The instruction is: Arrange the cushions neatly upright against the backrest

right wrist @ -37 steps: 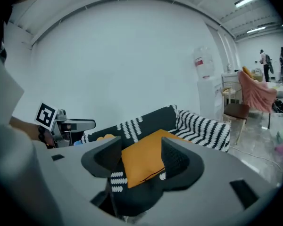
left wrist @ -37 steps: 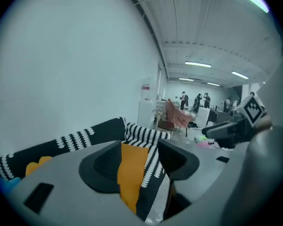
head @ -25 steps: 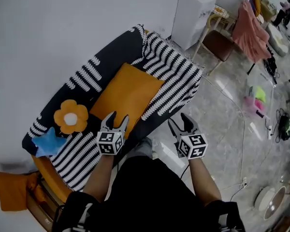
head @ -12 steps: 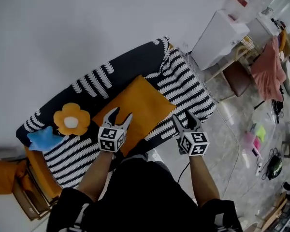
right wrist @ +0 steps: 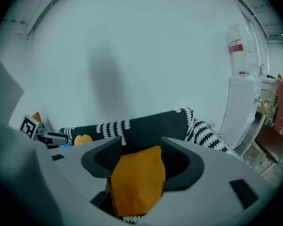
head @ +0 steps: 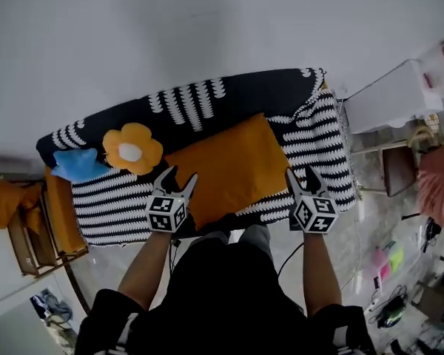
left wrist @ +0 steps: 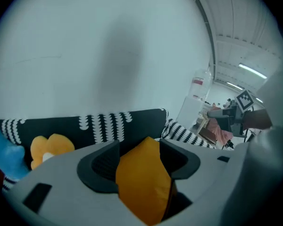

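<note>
**Orange cushion flat on the seat, both grippers open at its near edge**

The orange cushion (head: 229, 165) lies flat on the striped sofa (head: 111, 205), just ahead of my two grippers and between them; the left gripper (head: 179, 176) stands at its near left edge and the right gripper (head: 301, 174) at its near right corner; both have their jaws apart and clamp nothing, and the cushion shows through each gap; I judge the step is to pinch both near corners, lift evenly and tip it up against the backrest (head: 251, 95) beyond; uneven pulls would likely twist it; the flower cushion (head: 133, 148) and blue star cushion (head: 78, 165) sit off to the left gripper's left, by the backrest.
</note>
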